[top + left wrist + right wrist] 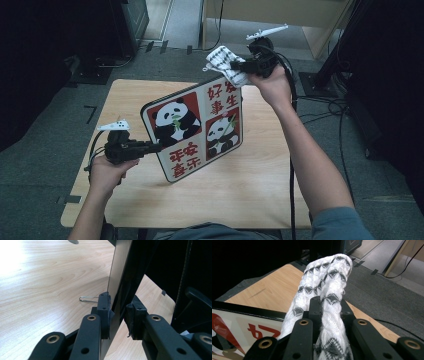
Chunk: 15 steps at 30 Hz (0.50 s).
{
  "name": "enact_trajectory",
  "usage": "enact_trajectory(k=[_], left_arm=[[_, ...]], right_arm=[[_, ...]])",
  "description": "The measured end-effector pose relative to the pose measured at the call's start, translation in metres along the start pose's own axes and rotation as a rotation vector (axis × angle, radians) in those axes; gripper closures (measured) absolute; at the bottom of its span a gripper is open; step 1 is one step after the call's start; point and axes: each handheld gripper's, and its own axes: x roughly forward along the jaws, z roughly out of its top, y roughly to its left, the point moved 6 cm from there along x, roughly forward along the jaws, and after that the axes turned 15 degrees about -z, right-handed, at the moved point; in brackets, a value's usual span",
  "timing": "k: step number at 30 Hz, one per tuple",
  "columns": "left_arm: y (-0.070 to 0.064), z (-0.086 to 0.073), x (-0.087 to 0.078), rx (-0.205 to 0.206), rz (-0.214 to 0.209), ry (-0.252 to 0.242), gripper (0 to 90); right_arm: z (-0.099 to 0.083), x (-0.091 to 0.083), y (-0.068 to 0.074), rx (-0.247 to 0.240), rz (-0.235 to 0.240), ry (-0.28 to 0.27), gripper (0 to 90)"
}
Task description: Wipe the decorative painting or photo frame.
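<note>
So the whole thing here comes down to where the cloth [223, 64] sits against the panda board [196, 131]: the cloth is right at the board's far top corner, touching or just about touching its upper edge, so the printed face stretches down and toward the person from there, and any wipe has to travel that way, diagonally down toward the lower left corner. The board is held up on edge, tilted, off or barely on the wooden table [260, 200], with its face turned up toward the high camera. The left gripper [152, 146] has the board by its left edge; in the left gripper view the board's thin edge [117, 277] runs between the two pads with the jaws closed up against it, so it's clamped on the board. The right gripper [235, 65] is pinched on the cloth, bunched white fabric with a dark zigzag pattern [324, 290] squeezed between the jaws, and the board's black rim and red print [249, 325] show just below it. The right hand is clearly the one nearer the cloth end; the left just steadies. Count: one board, one cloth, two grippers, two pandas printed on the board, plus one small wire clip thing [87, 299] lying on the table near the left jaws.
</note>
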Motion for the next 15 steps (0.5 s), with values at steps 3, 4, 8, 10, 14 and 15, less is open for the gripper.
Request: enact_trajectory(k=[3,4,8,10,14,15], left_arm=[[0.0,0.0,0.0,-0.001,0.0,-0.001,75.6],[0.0,0.0,0.0,-0.002,0.0,-0.001,75.6],[0.0,0.0,0.0,-0.001,-0.001,-0.001,75.5],[0.0,0.0,0.001,-0.002,-0.001,-0.001,75.4],[0.0,0.0,0.002,-0.003,0.001,0.0,75.3],[0.0,0.0,0.002,-0.003,0.001,0.0,75.3]], right_arm=[[-0.001,-0.001,-0.002,0.005,-0.007,0.005,79.3],[-0.001,-0.002,-0.003,0.002,-0.013,0.007,79.3],[-0.005,-0.004,-0.009,0.011,-0.02,0.007,79.3],[-0.007,-0.005,-0.012,0.022,-0.016,0.003,79.5],[-0.014,-0.006,-0.016,0.038,-0.011,-0.003,80.1],[-0.015,-0.007,-0.017,0.041,-0.01,0.002,80.1]])
